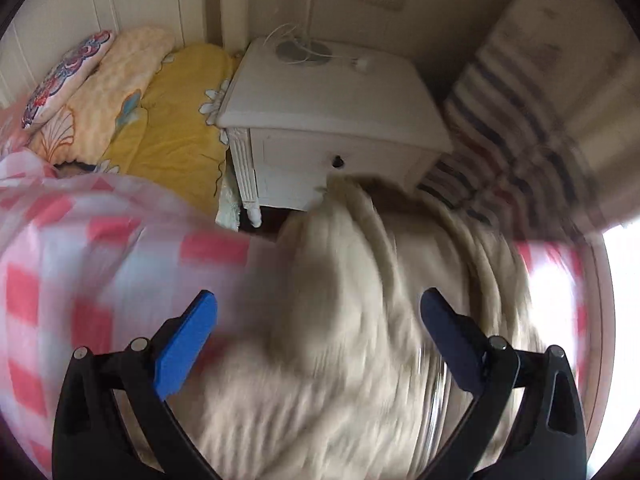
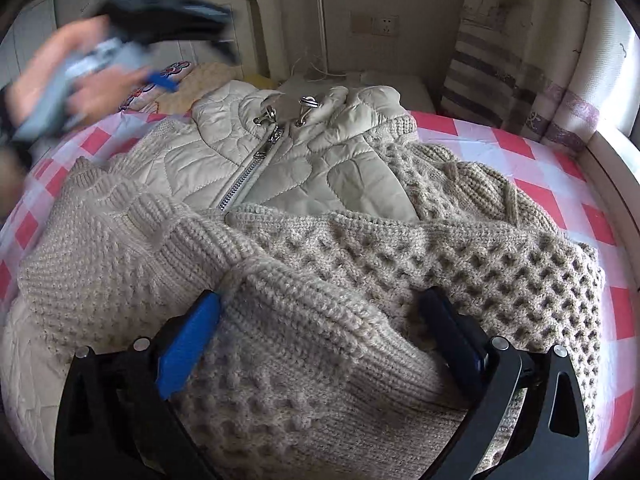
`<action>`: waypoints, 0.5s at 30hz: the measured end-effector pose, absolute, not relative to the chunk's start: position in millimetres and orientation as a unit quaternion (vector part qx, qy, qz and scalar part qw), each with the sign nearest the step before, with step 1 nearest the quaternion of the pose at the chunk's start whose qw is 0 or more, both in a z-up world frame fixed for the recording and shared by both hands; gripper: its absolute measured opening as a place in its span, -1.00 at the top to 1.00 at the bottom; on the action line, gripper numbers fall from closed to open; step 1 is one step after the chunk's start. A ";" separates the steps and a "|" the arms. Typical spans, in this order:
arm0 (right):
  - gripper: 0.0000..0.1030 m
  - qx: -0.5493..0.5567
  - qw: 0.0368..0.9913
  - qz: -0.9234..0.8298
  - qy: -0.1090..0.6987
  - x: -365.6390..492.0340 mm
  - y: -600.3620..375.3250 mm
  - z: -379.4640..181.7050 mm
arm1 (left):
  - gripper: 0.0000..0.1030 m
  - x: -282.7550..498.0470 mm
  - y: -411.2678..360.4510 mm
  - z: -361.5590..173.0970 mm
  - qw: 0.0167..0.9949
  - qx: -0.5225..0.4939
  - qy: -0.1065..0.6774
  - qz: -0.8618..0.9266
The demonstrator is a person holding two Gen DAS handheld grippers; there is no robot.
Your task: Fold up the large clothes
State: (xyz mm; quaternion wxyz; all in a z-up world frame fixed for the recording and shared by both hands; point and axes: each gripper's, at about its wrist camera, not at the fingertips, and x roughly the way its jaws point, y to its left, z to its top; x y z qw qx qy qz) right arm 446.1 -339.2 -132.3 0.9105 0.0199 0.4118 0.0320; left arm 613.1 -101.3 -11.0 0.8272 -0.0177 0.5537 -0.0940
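A beige jacket [image 2: 304,160] with a quilted zip-up front and chunky knit sleeves lies on the red-and-white checked bed cover [image 2: 540,184]. One knit sleeve [image 2: 320,320] is folded across the body. My right gripper [image 2: 320,312] is open and straddles that sleeve's ribbed cuff, its fingertips [image 2: 208,312] against the knit. My left gripper [image 1: 318,312] is open and empty, held above the blurred jacket [image 1: 360,320]. It also shows blurred in a hand at the upper left of the right wrist view [image 2: 160,76].
A white nightstand [image 1: 328,120] with a cable on top stands beyond the bed. Yellow and patterned bedding [image 1: 172,120] is piled at the left. A striped curtain [image 2: 500,80] hangs at the right, by a bright window. A wall socket [image 2: 384,26] is behind.
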 end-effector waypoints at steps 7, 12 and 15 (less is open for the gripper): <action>-0.91 0.028 0.909 0.041 0.413 447.6 -340.7 -132.9 | -0.64 696.0 -169.7 -62.0 0.777 0.052 0.621 -0.091; -0.91 0.032 0.909 0.045 0.413 447.6 -343.0 -129.8 | 0.25 708.5 -183.4 -102.0 0.746 0.116 0.654 -0.033; -0.91 0.032 0.909 0.045 0.413 447.1 -342.8 -129.9 | 0.83 703.4 -170.0 -93.6 0.780 0.090 0.619 -0.022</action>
